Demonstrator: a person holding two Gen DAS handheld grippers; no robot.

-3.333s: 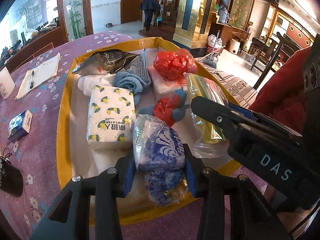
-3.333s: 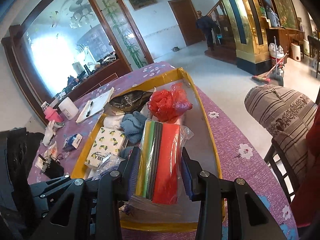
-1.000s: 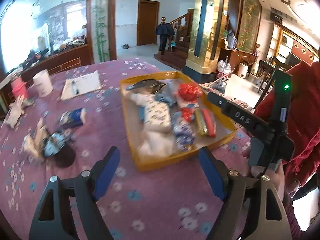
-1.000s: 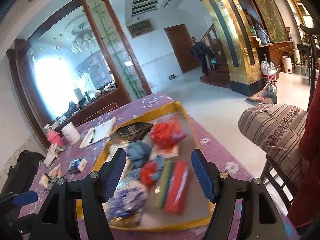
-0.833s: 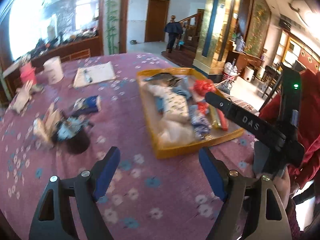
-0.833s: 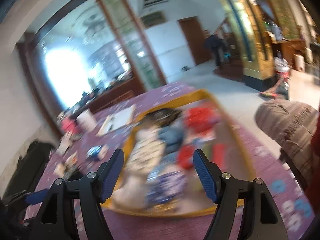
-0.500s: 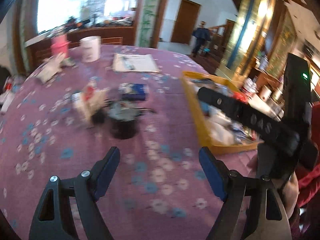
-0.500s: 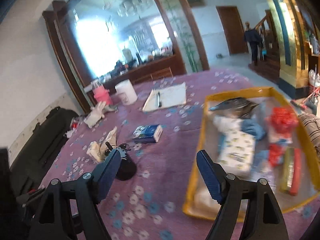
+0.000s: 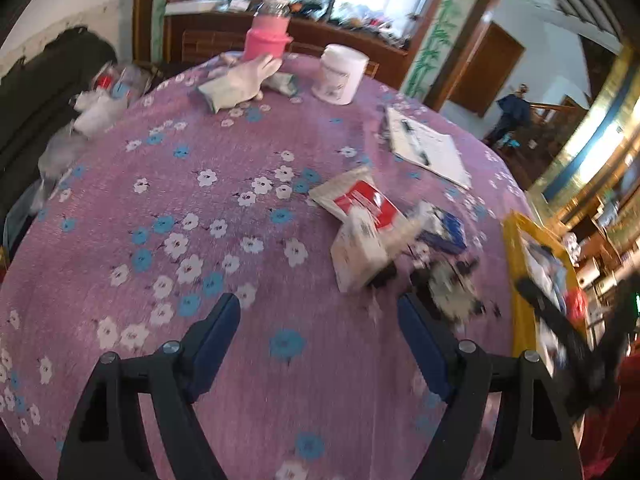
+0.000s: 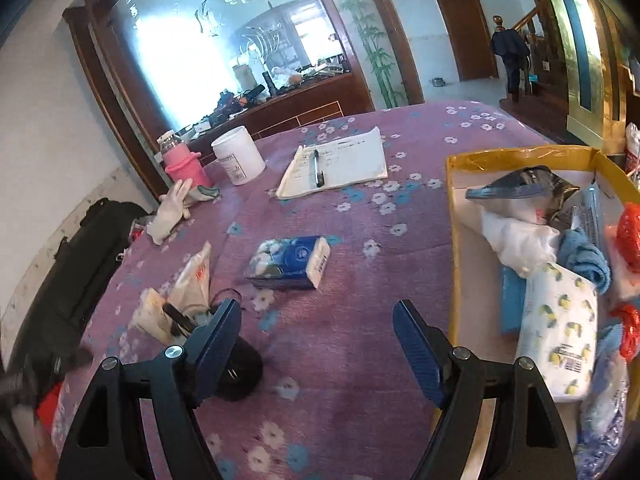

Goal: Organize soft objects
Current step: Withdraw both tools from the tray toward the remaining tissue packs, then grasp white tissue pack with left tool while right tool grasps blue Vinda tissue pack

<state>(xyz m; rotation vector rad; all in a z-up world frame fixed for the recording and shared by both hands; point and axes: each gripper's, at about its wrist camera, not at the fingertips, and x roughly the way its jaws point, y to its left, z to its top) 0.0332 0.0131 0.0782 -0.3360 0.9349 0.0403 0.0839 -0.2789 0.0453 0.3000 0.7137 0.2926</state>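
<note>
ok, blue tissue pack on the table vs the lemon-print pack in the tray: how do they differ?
The blue tissue pack lies on the purple tablecloth, outside the yellow tray; the lemon-print pack lies inside it. The blue pack is dark blue with white ends, the lemon-print one white with yellow lemons. The blue pack lies alone; the lemon-print pack is crowded by other soft items. Both are soft wrapped packs lying flat, and neither claw touches them.

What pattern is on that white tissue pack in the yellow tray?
Small yellow lemons with green leaves on the tissue pack, clearest in the right wrist view.
</note>
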